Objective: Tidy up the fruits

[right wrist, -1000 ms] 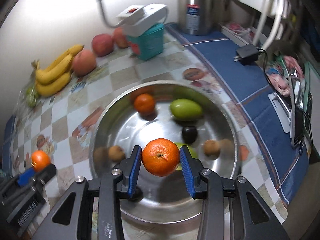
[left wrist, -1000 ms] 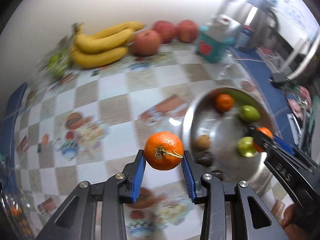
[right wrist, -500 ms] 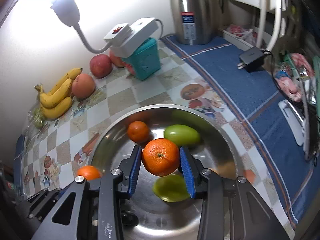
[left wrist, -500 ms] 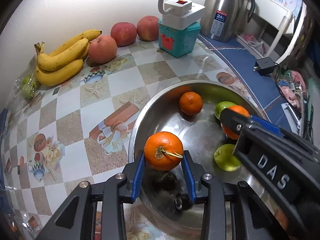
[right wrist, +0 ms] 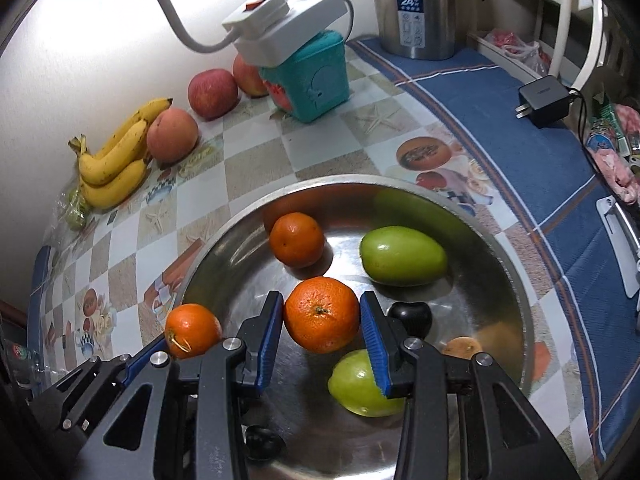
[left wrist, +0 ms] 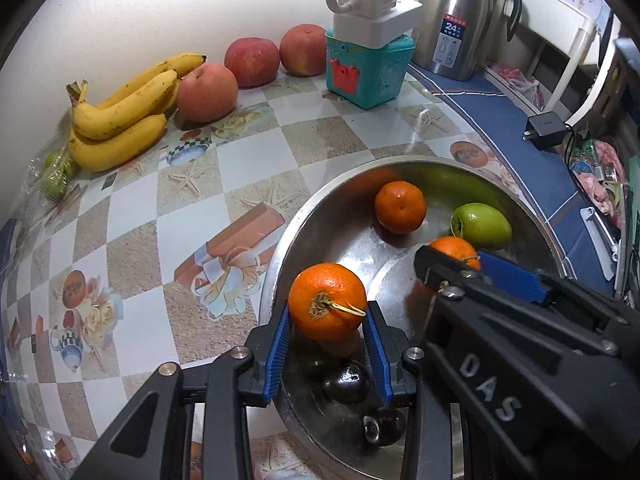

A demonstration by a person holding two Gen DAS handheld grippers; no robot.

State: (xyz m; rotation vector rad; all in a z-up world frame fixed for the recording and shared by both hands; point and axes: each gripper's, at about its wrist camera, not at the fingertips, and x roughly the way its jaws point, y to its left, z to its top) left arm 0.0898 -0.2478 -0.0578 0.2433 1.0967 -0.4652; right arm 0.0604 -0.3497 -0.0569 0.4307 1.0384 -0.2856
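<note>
My left gripper (left wrist: 327,320) is shut on a stemmed orange (left wrist: 327,301) and holds it over the left rim of a steel bowl (left wrist: 280,264). My right gripper (right wrist: 322,322) is shut on a second orange (right wrist: 321,314) above the bowl's (right wrist: 240,216) middle. The left-held orange also shows in the right wrist view (right wrist: 193,330). In the bowl lie a third orange (right wrist: 296,239), two green fruits (right wrist: 402,255) (right wrist: 356,386), dark round fruits (right wrist: 410,316) and a small brown fruit (right wrist: 460,346).
Bananas (left wrist: 120,116), three red apples (left wrist: 206,92) and a bag of green fruit (left wrist: 56,168) lie along the back wall. A teal box with a white lamp base (left wrist: 368,64), a steel kettle (left wrist: 456,20) and a charger (left wrist: 546,130) on blue cloth stand at right.
Both grippers, each with its orange, have moved forward over the bowl and lower into it. The left gripper came in from the table at the bowl's left.
</note>
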